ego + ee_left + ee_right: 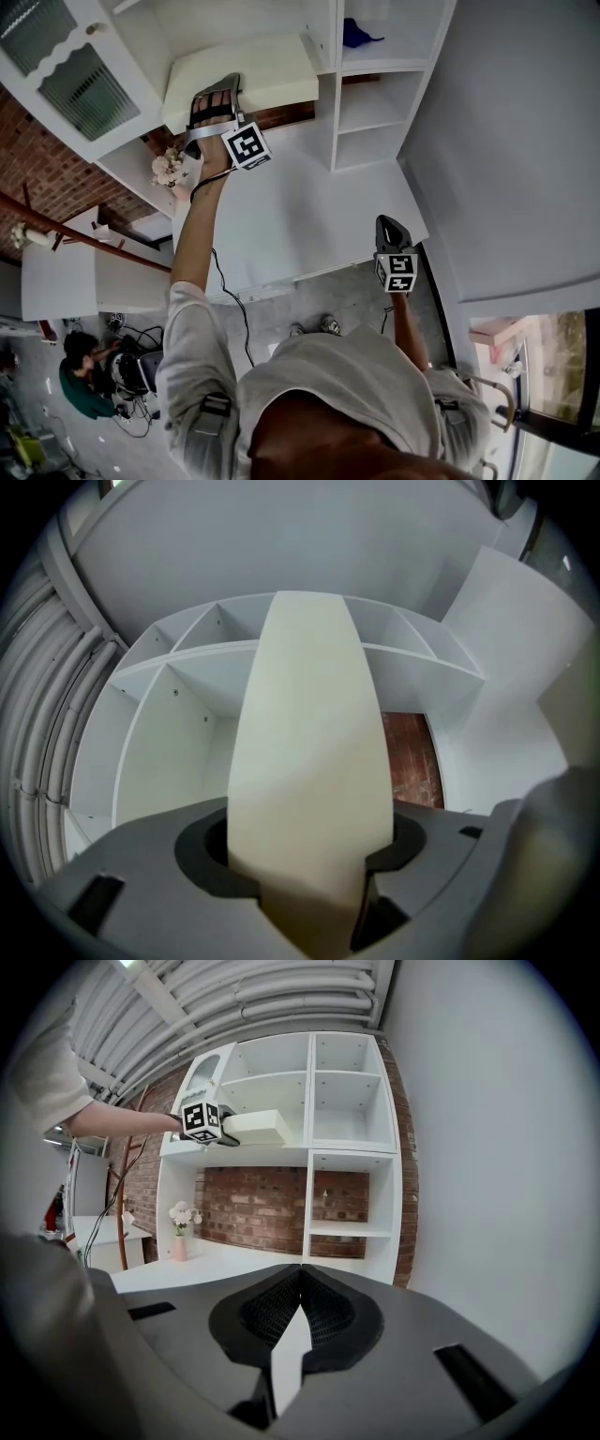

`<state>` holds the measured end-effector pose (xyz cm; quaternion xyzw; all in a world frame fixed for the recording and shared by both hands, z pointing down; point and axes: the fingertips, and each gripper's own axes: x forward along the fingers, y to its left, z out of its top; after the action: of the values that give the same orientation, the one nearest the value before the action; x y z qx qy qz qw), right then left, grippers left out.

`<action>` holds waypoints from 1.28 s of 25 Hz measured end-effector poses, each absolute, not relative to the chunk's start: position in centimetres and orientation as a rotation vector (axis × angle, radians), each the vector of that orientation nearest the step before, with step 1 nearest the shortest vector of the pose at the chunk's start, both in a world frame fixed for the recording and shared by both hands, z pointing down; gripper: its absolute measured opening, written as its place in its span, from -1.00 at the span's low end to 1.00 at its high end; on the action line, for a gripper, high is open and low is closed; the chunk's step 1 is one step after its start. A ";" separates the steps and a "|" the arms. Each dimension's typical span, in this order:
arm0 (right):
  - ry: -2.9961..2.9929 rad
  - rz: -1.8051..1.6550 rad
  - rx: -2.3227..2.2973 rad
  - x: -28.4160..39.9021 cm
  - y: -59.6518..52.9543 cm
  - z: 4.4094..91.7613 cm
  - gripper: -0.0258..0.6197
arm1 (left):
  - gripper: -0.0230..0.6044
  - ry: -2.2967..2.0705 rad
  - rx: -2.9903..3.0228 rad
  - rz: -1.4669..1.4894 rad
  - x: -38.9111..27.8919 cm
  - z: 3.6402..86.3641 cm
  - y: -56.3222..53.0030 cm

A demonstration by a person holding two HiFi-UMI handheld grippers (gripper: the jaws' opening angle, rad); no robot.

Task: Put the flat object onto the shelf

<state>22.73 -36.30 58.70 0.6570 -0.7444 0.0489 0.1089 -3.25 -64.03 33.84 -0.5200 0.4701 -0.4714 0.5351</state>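
Head view, left gripper [217, 101]: raised on an outstretched arm and clamped on the near edge of the flat object [248, 73].
Head view, flat object: a cream slab lying across the mouth of a wide left compartment of the white shelf [326, 103].
Head view, right gripper [387, 223]: held low over the white counter [300, 220], well apart from the shelf.
Head view, upper right compartment: it holds a dark blue item [356, 36], too small to identify.
Head view, vase [181, 192]: it holds pale flowers [169, 167] and stands at the counter's left end.

Left gripper view, left gripper [309, 819]: both jaws press against the flat object [309, 733], which runs forward between them.
Left gripper view, shelf [187, 667]: white compartments lie directly ahead, with a strip of brick wall [412, 761] to the right.

Right gripper view, right gripper [300, 1271]: the jaws are together, with nothing between them.
Right gripper view, flat object [261, 1127]: held by the left gripper [225, 1131] inside the left compartment of the shelf [309, 1152]. It sits just over that compartment's board, and contact cannot be judged.
Right gripper view, vase [178, 1247]: it carries the flowers [178, 1213] and stands on the counter [202, 1265] before the brick wall [262, 1208].
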 end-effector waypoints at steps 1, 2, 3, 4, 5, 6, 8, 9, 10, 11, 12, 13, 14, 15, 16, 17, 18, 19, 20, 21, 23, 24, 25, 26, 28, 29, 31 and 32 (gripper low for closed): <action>-2.186 0.146 1.936 22.8 -36.3 58.8 -0.83 | 0.01 1.120 -1.241 -1.126 -3.1 33.9 -64.3; -2.183 0.149 1.939 22.9 -36.4 58.9 -0.83 | 0.01 1.121 -1.244 -1.128 -3.1 33.9 -64.6; -2.180 0.152 1.941 23.0 -36.4 59.0 -0.83 | 0.02 1.122 -1.246 -1.131 -3.0 34.0 -64.8; -2.177 0.155 1.944 23.0 -36.5 59.0 -0.83 | 0.02 1.124 -1.246 -1.133 -3.0 34.0 -65.1; -2.175 0.158 1.946 23.1 -36.6 59.1 -0.83 | 0.02 1.127 -1.247 -1.137 -2.9 34.1 -65.4; -2.173 0.159 1.948 23.2 -36.7 59.1 -0.83 | 0.02 1.130 -1.247 -1.143 -2.8 34.1 -65.7; -2.170 0.155 1.950 23.2 -36.8 59.1 -0.83 | 0.02 1.132 -1.255 -1.160 -2.7 34.1 -66.3; -2.169 0.153 1.952 23.3 -36.9 59.1 -0.83 | 0.02 1.133 -1.259 -1.171 -2.7 34.1 -66.4; -2.168 0.152 1.955 23.3 -36.9 59.1 -0.83 | 0.02 1.134 -1.262 -1.180 -2.7 34.1 -66.4; -2.169 0.155 1.958 23.3 -36.9 59.0 -0.83 | 0.02 1.134 -1.264 -1.185 -2.6 34.1 -66.4; -2.171 0.162 1.960 23.1 -37.0 58.8 -0.83 | 0.02 1.134 -1.265 -1.187 -2.6 34.2 -66.5; -2.174 0.169 1.959 22.9 -37.0 58.6 -0.83 | 0.01 1.132 -1.266 -1.187 -2.6 34.2 -66.5; -2.176 0.175 1.957 22.8 -37.0 58.5 -0.83 | 0.01 1.129 -1.268 -1.186 -2.6 34.2 -66.5; -2.175 0.175 1.955 22.7 -37.0 58.5 -0.83 | 0.02 1.124 -1.272 -1.184 -2.6 34.2 -66.5; -2.173 0.168 1.953 22.7 -37.0 58.6 -0.83 | 0.03 1.118 -1.278 -1.182 -2.6 34.2 -66.5; -2.171 0.156 1.951 22.8 -37.0 58.7 -0.83 | 0.05 1.111 -1.287 -1.183 -2.6 34.2 -66.5; -2.172 0.146 1.949 22.8 -37.0 58.7 -0.83 | 0.12 1.102 -1.301 -1.189 -2.6 34.4 -66.5; -2.174 0.140 1.950 22.7 -36.9 58.5 -0.83 | 0.42 1.096 -1.318 -1.201 -2.7 34.7 -66.5; -2.176 0.139 1.952 22.5 -36.8 58.2 -0.83 | 0.50 1.091 -1.335 -1.214 -2.7 35.0 -66.5; -2.176 0.137 1.954 22.5 -36.7 58.0 -0.83 | 0.55 1.088 -1.350 -1.222 -2.8 35.3 -66.5; -2.169 0.135 1.961 22.7 -36.4 57.9 -0.83 | 0.60 1.090 -1.365 -1.215 -2.7 35.2 -66.2; -2.165 0.135 1.964 22.9 -36.3 57.8 -0.83 | 0.62 1.093 -1.369 -1.204 -2.6 34.9 -65.9; -2.161 0.134 1.967 23.0 -36.2 57.8 -0.83 | 0.62 1.095 -1.374 -1.191 -2.5 34.6 -65.6; -2.159 0.129 1.969 23.1 -36.1 57.9 -0.83 | 0.63 1.098 -1.383 -1.177 -2.4 34.4 -65.3; -2.157 0.118 1.969 23.1 -35.9 57.9 -0.83 | 0.63 1.102 -1.411 -1.156 -2.4 34.1 -64.7; -2.159 0.116 1.966 22.9 -35.8 57.9 -0.83 | 0.63 1.102 -1.426 -1.153 -2.5 34.1 -64.4; -2.165 0.116 1.957 22.5 -35.6 57.9 -0.83 | 0.63 1.102 -1.463 -1.144 -2.6 34.5 -63.6; -2.168 0.118 1.953 22.3 -35.5 57.9 -0.83 | 0.63 1.105 -1.487 -1.129 -2.6 34.7 -63.1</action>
<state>22.31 -35.49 57.90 0.6646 -0.7379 0.0401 0.1104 -2.63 -63.08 34.66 -0.6061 0.4502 -0.4601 0.4672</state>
